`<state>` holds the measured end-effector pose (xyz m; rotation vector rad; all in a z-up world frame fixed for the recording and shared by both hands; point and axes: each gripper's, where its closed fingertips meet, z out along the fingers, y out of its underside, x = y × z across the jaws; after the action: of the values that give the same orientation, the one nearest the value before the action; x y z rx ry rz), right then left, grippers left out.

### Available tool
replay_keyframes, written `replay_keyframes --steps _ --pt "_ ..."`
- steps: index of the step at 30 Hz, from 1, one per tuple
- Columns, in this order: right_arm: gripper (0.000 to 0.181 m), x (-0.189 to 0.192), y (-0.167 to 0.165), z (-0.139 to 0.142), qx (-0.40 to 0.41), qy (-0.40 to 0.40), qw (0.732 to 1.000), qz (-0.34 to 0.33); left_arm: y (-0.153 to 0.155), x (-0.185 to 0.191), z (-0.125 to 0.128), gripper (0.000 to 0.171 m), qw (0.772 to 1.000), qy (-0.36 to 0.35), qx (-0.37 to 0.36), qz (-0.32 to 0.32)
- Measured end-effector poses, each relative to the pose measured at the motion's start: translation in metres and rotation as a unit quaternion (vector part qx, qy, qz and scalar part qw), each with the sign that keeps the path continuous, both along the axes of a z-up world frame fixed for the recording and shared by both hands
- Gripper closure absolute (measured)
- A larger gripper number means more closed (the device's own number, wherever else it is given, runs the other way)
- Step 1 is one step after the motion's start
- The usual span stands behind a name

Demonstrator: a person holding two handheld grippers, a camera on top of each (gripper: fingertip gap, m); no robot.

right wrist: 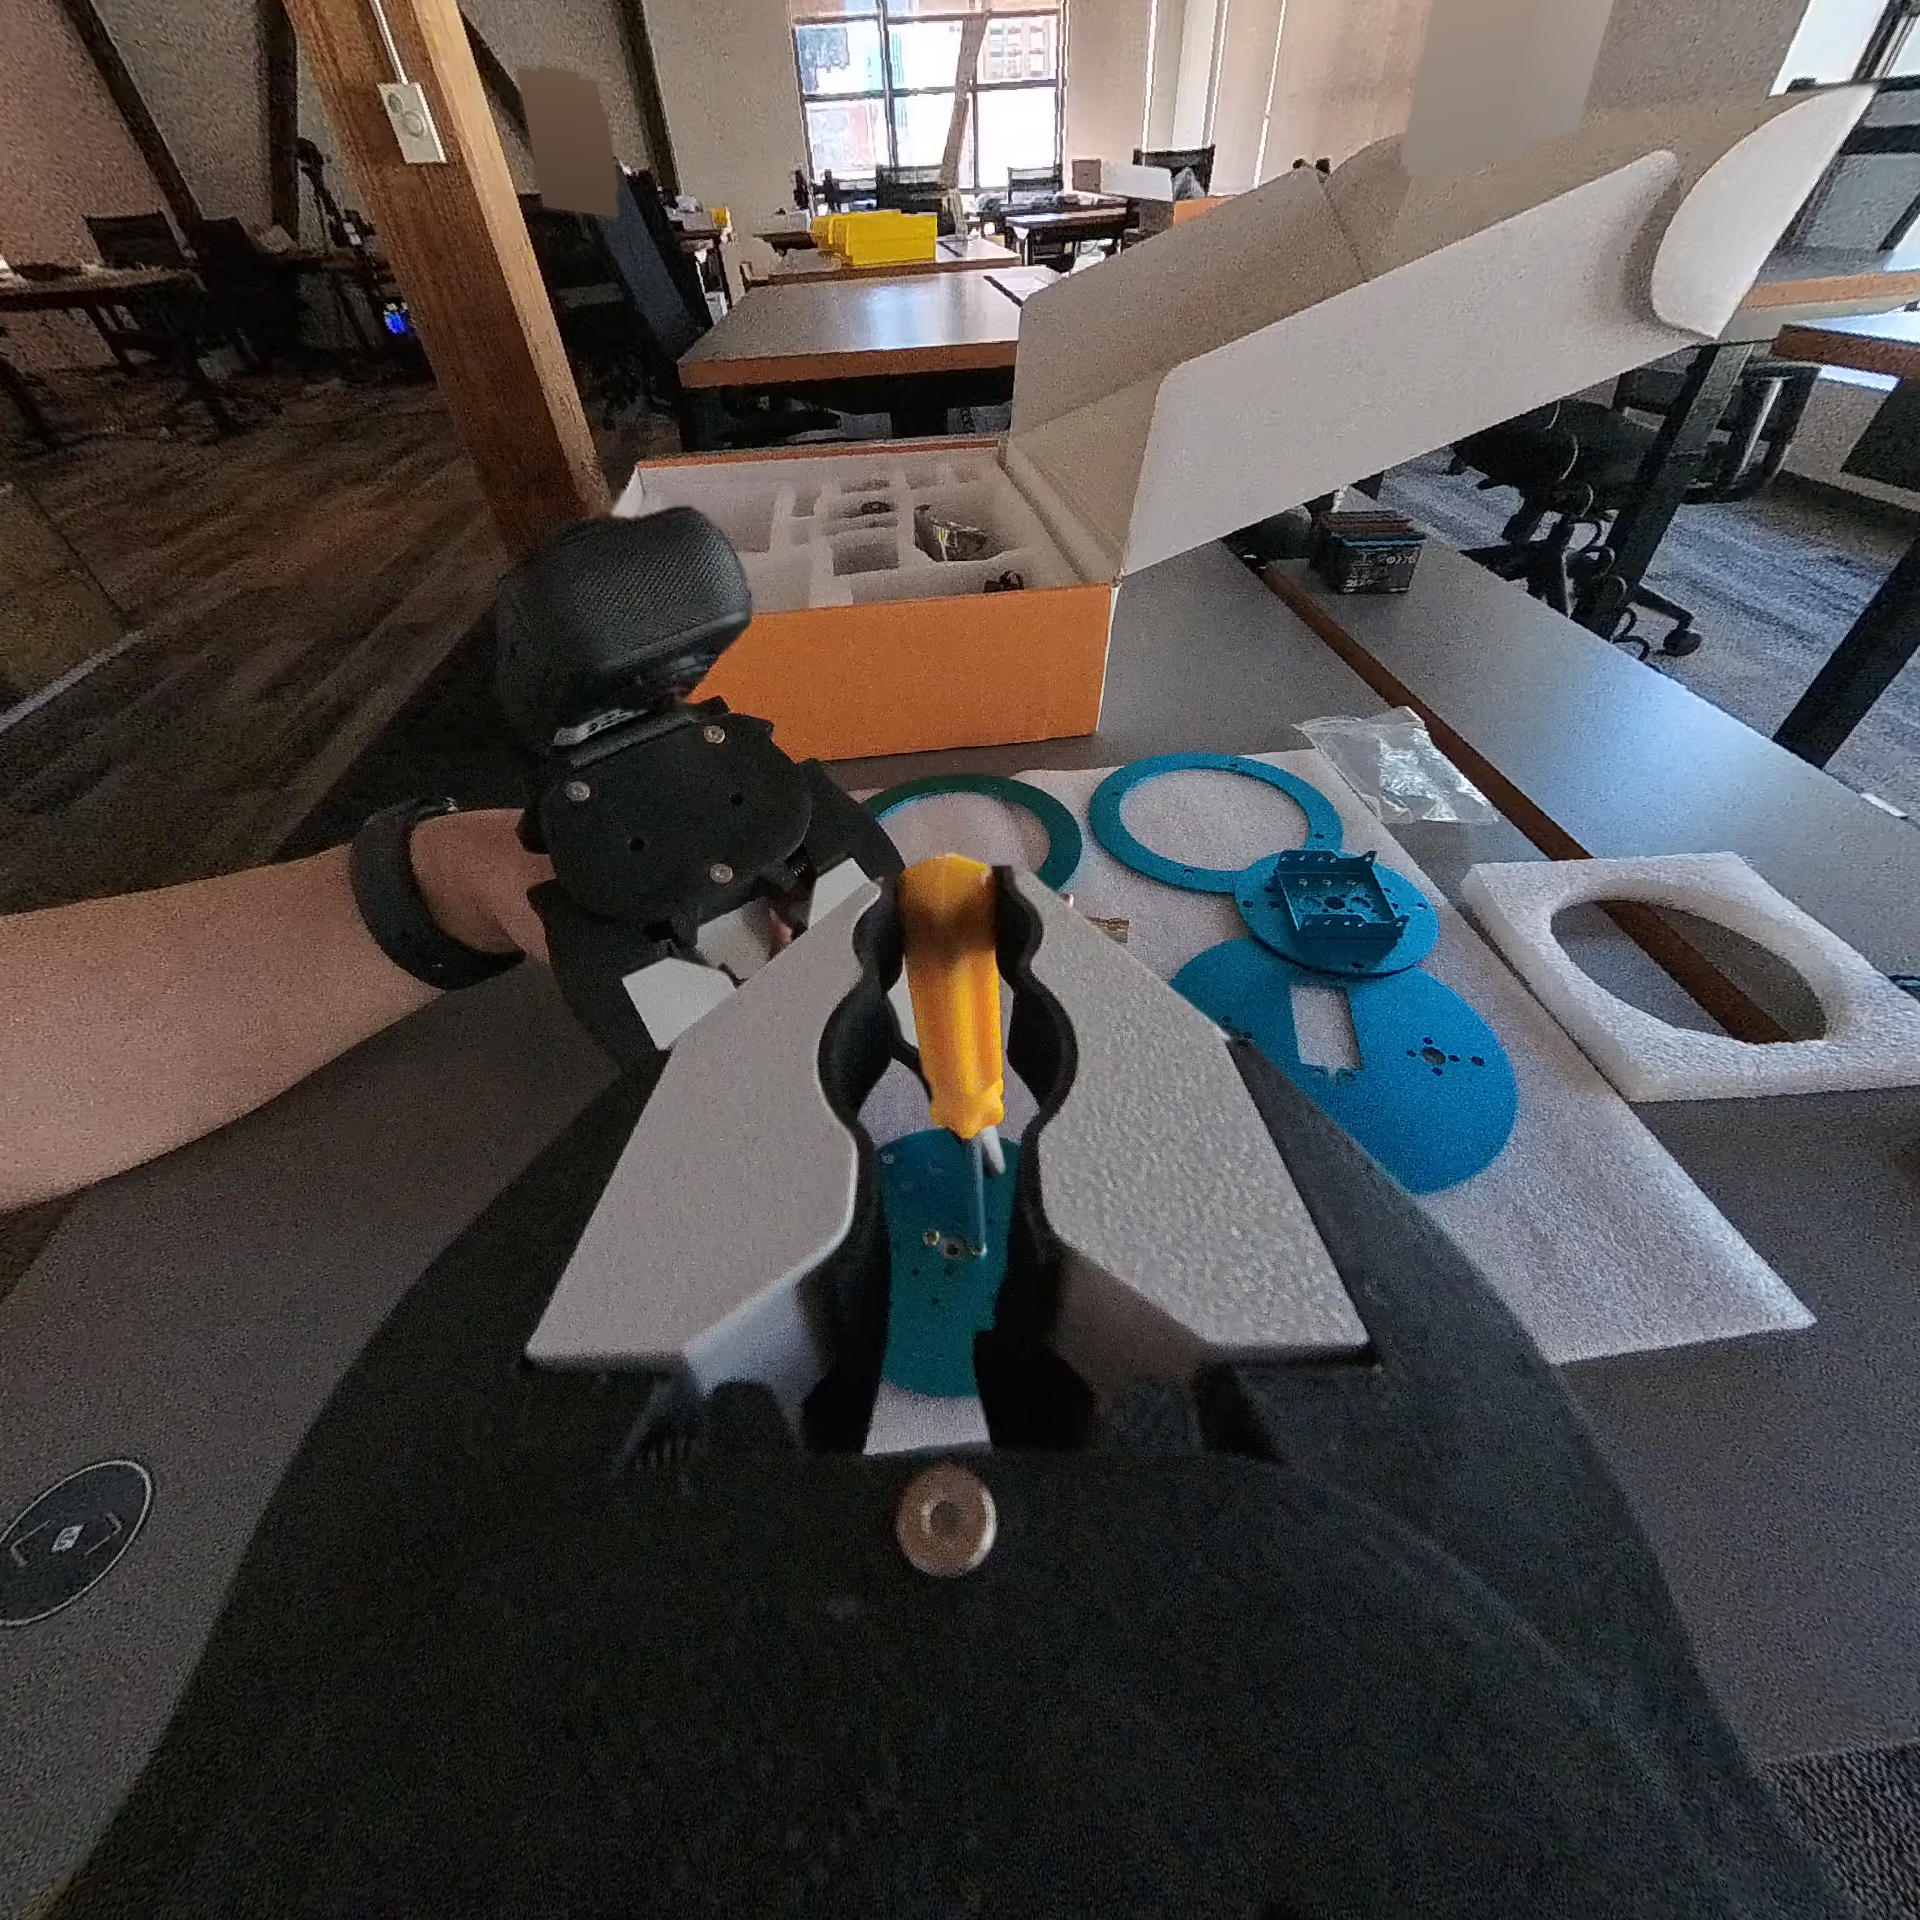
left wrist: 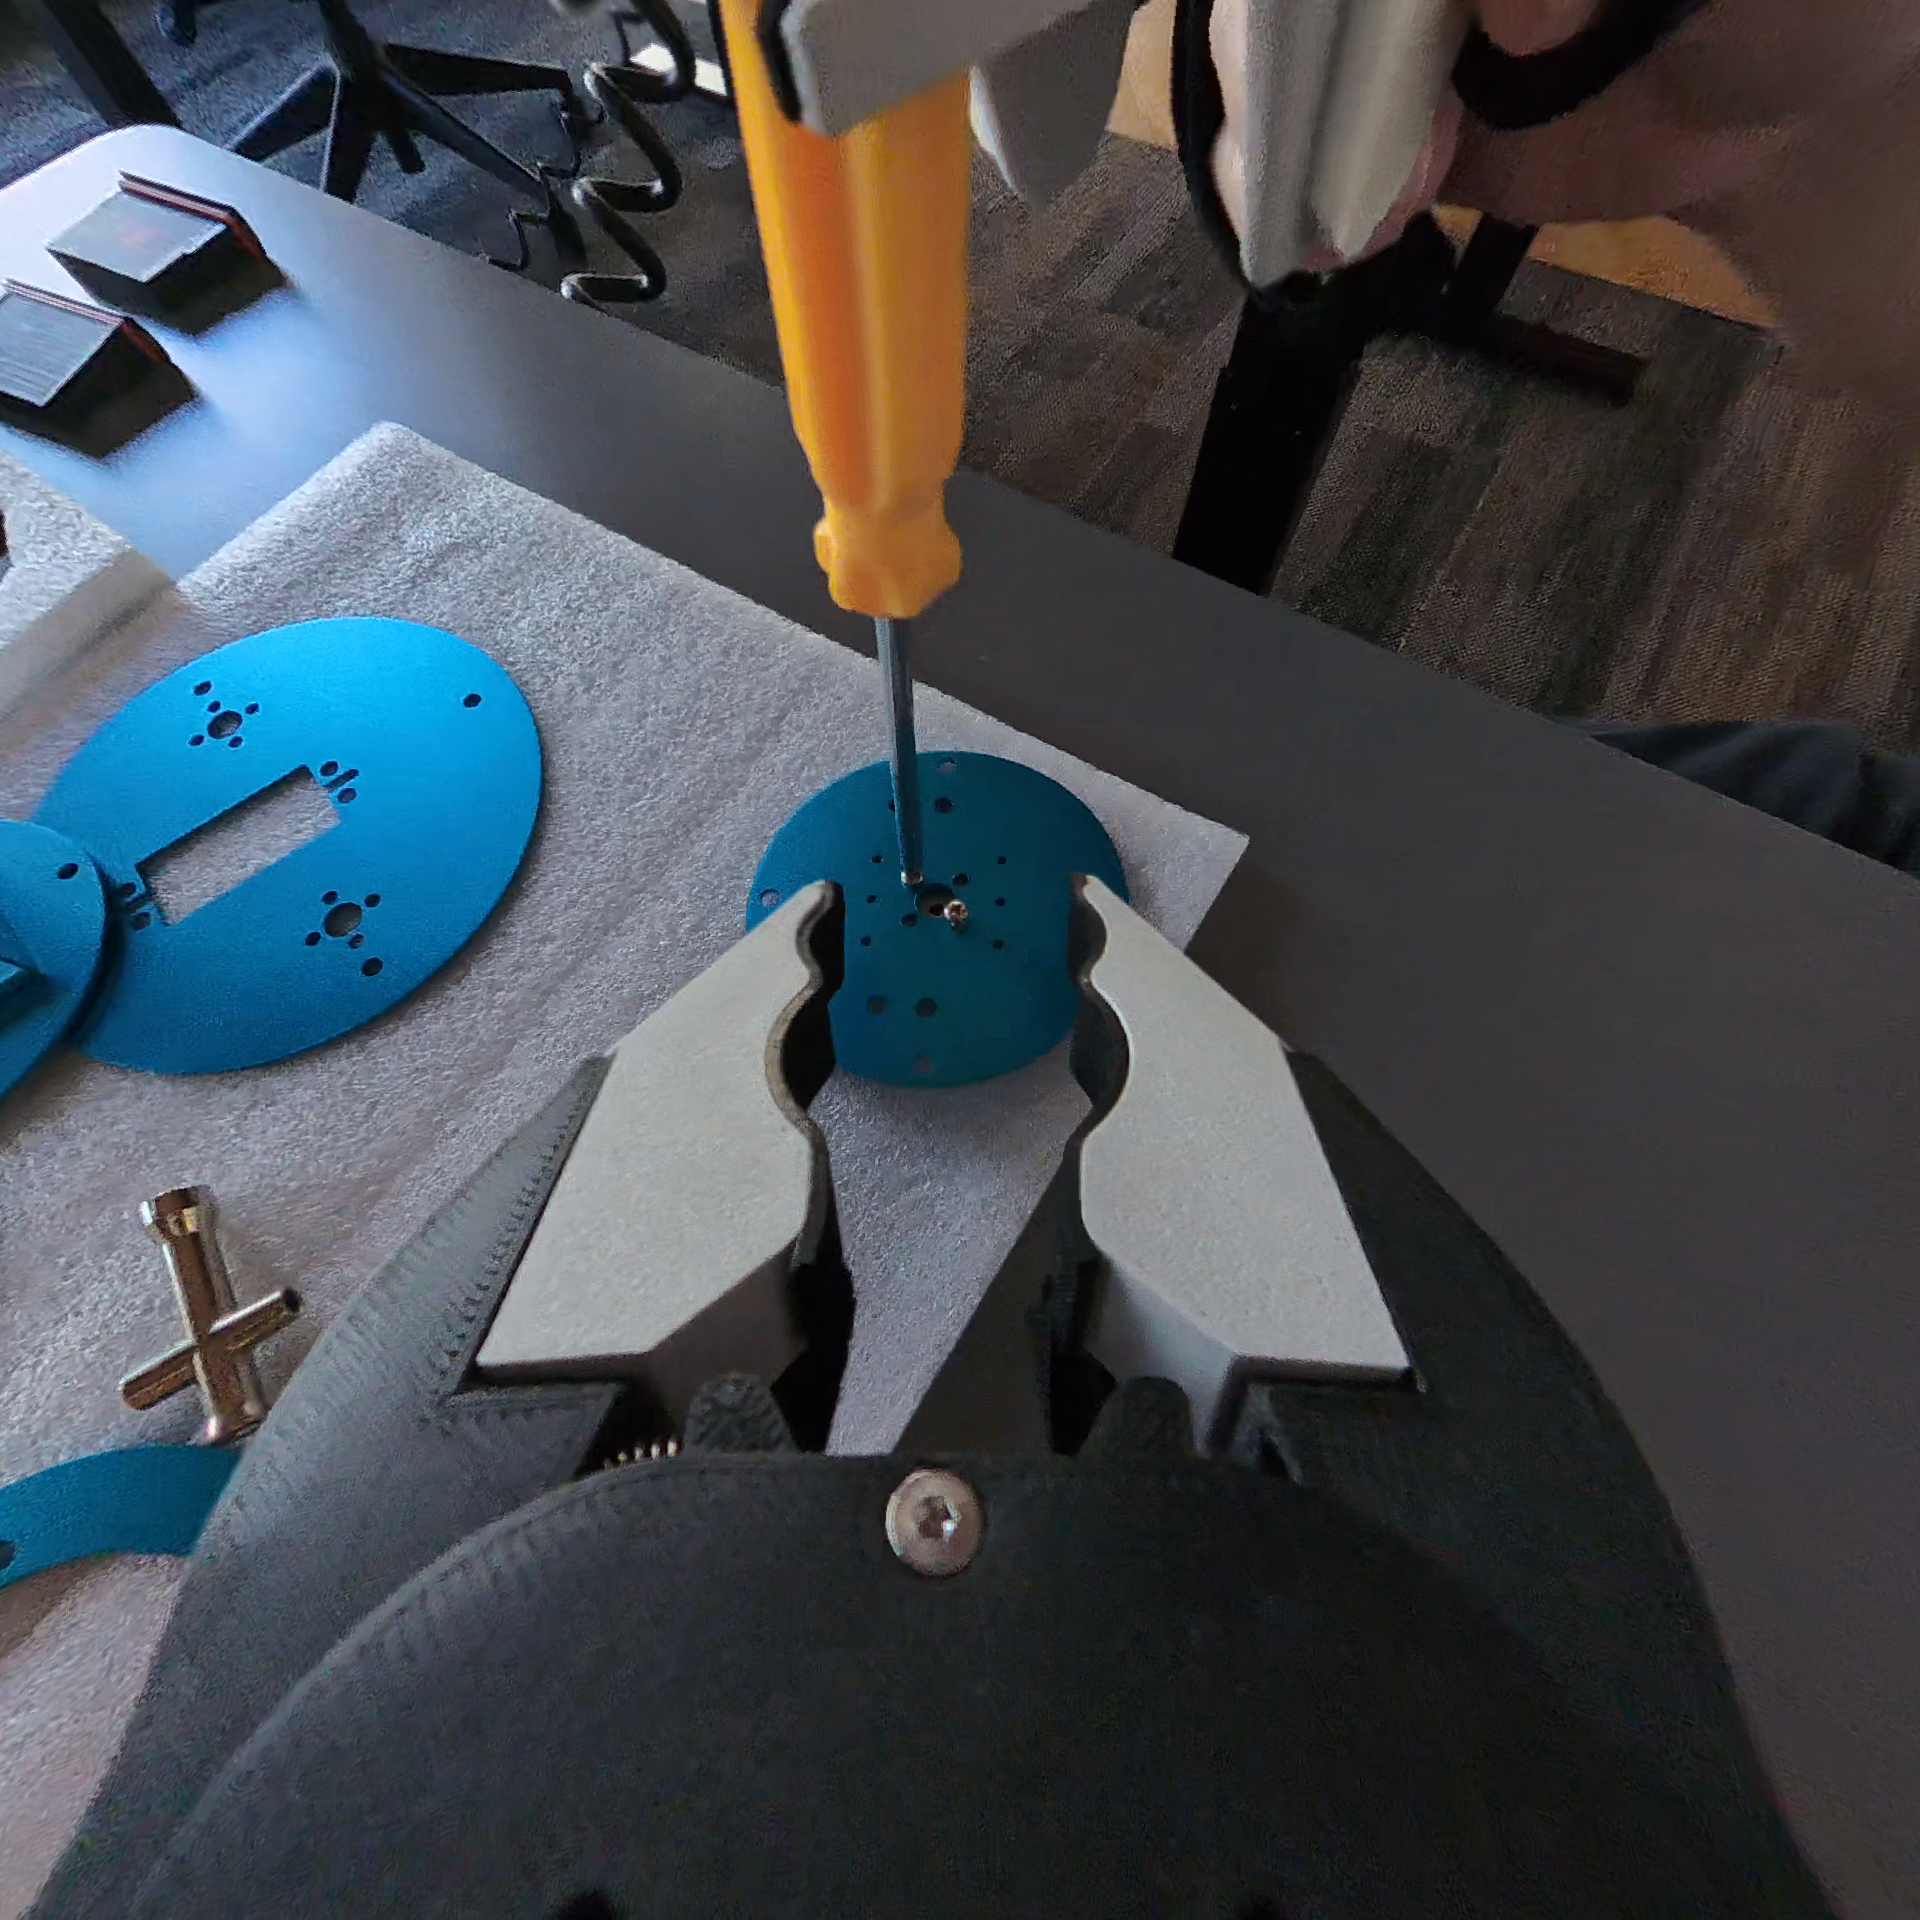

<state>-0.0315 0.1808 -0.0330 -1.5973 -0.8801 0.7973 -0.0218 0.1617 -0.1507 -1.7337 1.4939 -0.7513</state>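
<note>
Our right tool (right wrist: 951, 997) is clamped on the yellow handle of the screwdriver (left wrist: 868, 343), which stands nearly upright with its tip on a small screw near the centre of the round blue disc (left wrist: 940, 977). The disc lies flat on the foam sheet (left wrist: 582, 665), close to the bench (left wrist: 1455, 935) edge. Our left tool (left wrist: 951, 920) hangs over the disc with its jaws apart, one finger at each side of it; we cannot tell whether they touch it. A second screw (left wrist: 956, 912) sits just beside the tip. In our judgement the tip could slip off the screw head if the screwdriver tilts, and the unclamped disc could turn or slide on the foam.
</note>
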Motion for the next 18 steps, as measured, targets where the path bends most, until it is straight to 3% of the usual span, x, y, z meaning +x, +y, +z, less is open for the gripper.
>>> replay_keyframes --steps 4,18 --pt "0.164 0.002 0.001 0.0 0.0 -0.008 1.0 0.015 0.002 0.003 -0.011 0.13 1.0 0.027 0.001 0.002" --pt "0.164 0.003 0.01 -0.003 -0.008 -0.049 0.998 0.041 0.002 0.0 -0.013 0.138 0.999 0.016 -0.041 0.03"
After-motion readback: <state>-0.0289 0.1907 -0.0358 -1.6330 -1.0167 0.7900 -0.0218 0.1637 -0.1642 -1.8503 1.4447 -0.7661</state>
